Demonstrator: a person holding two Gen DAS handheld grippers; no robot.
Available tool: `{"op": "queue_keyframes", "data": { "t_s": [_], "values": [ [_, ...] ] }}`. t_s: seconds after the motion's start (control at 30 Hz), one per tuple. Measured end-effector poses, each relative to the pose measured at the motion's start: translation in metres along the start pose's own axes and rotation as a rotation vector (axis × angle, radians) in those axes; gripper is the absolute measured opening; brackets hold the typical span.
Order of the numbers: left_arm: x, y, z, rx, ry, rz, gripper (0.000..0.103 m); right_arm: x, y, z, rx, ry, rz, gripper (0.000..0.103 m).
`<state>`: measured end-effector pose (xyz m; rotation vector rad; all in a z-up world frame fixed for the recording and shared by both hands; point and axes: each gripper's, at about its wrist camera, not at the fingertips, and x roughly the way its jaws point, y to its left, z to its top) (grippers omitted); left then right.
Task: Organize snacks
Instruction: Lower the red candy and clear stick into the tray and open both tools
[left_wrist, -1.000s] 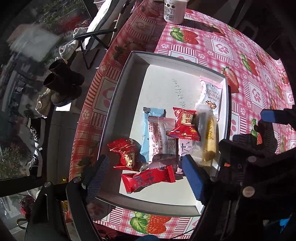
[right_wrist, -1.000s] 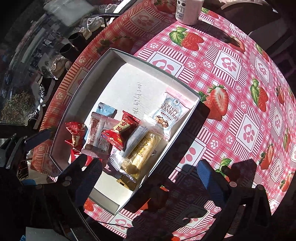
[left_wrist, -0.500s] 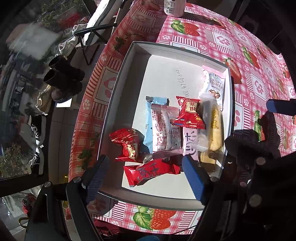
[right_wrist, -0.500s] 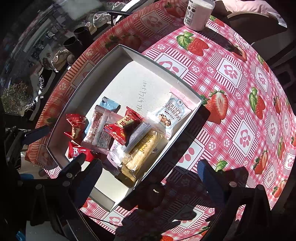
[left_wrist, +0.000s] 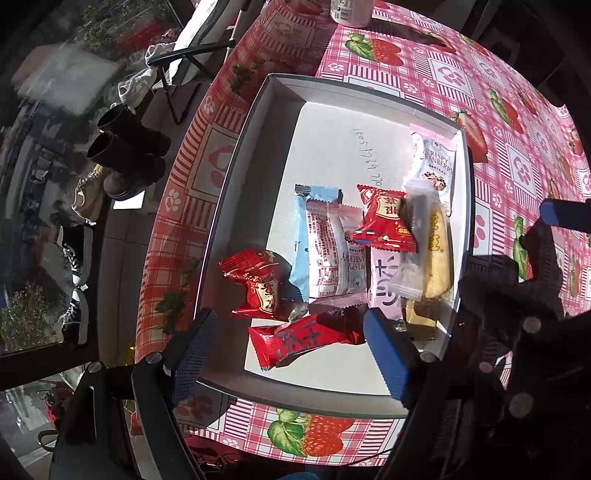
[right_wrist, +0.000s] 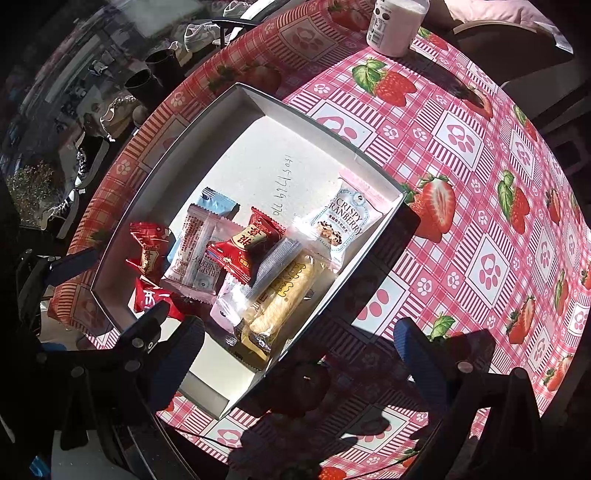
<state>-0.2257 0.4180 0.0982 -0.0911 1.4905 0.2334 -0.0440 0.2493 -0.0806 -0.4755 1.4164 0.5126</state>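
A shallow grey-white box (left_wrist: 258, 110) (right_wrist: 255, 103) on the strawberry tablecloth holds several wrapped snacks: red packets (left_wrist: 258, 284) (left_wrist: 386, 221), a long red bar (left_wrist: 303, 341), a white cranberry bar on a blue one (left_wrist: 330, 258), a yellow roll (right_wrist: 286, 295) and a Crispy Cranberry pack (right_wrist: 341, 221). My left gripper (left_wrist: 291, 354) is open and empty, above the box's near end, over the long red bar. My right gripper (right_wrist: 299, 350) is open and empty, above the box's near right wall.
A white bottle (right_wrist: 397, 26) stands at the table's far edge. The table's left edge drops to a floor with shoes and boots (left_wrist: 125, 155) and a folding chair (left_wrist: 199, 55). Open tablecloth (right_wrist: 480, 221) lies right of the box.
Both grippers have pulled back and risen a little, so the box looks smaller and farther. The snacks have not moved. Both stay open.
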Motion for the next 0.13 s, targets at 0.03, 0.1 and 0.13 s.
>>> {"op": "queue_keyframes", "data": {
  "t_s": [0.03, 0.1, 0.13],
  "values": [
    [-0.0018, 0.0002, -0.0008, 0.002, -0.016, -0.006, 0.084, 0.0000, 0.0000, 0.0000, 0.000, 0.000, 0.000, 0.103],
    [-0.0074, 0.0013, -0.0025, 0.004, -0.056, 0.000, 0.084, -0.0001, -0.0009, -0.0005, 0.004, -0.002, 0.004, 0.103],
    [-0.0087, 0.0019, -0.0022, 0.005, -0.061, -0.005, 0.084, 0.0002, -0.0011, -0.0009, 0.003, -0.002, 0.002, 0.103]
  ]
}}
